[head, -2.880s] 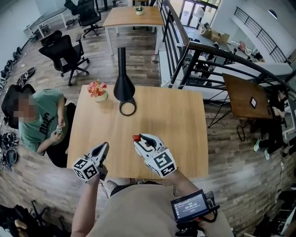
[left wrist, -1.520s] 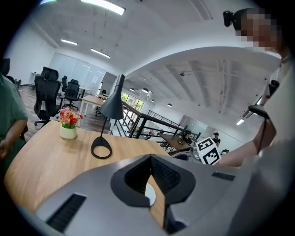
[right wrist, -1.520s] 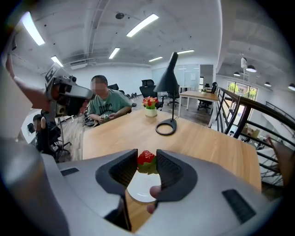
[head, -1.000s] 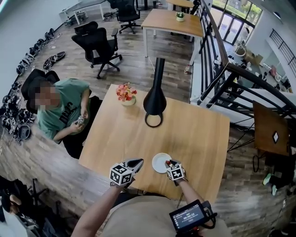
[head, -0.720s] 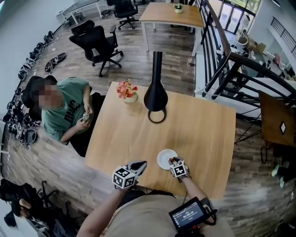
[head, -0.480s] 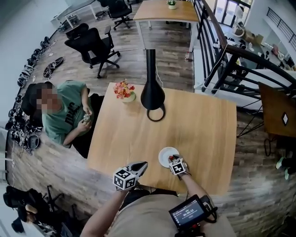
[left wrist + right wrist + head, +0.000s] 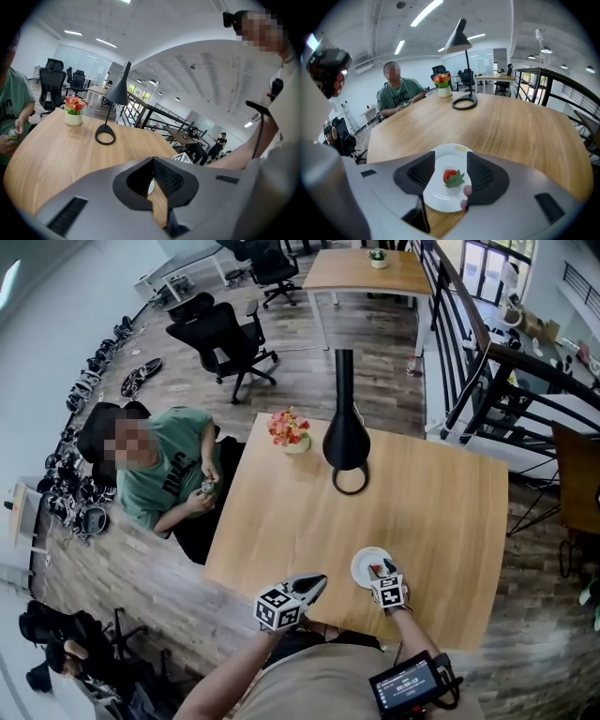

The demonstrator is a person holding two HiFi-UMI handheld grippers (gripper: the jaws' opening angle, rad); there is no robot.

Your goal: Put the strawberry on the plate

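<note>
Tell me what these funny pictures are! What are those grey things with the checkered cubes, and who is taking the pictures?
A person at a wooden table holds a grabber tool in each hand. Each tool has two jaws, like big tweezers, and the cubes with squares are part of the tools. One picture comes from a camera on the person's head, looking down. The other two come from cameras riding on the tools, looking along their jaws. On the table are a black lamp, a pot of flowers and a small white plate. A strawberry lies on the plate. The right gripper hangs over it with its jaws apart, not touching the berry. The left gripper is shut and holds nothing. Someone in a green shirt sits beside the table.
</note>
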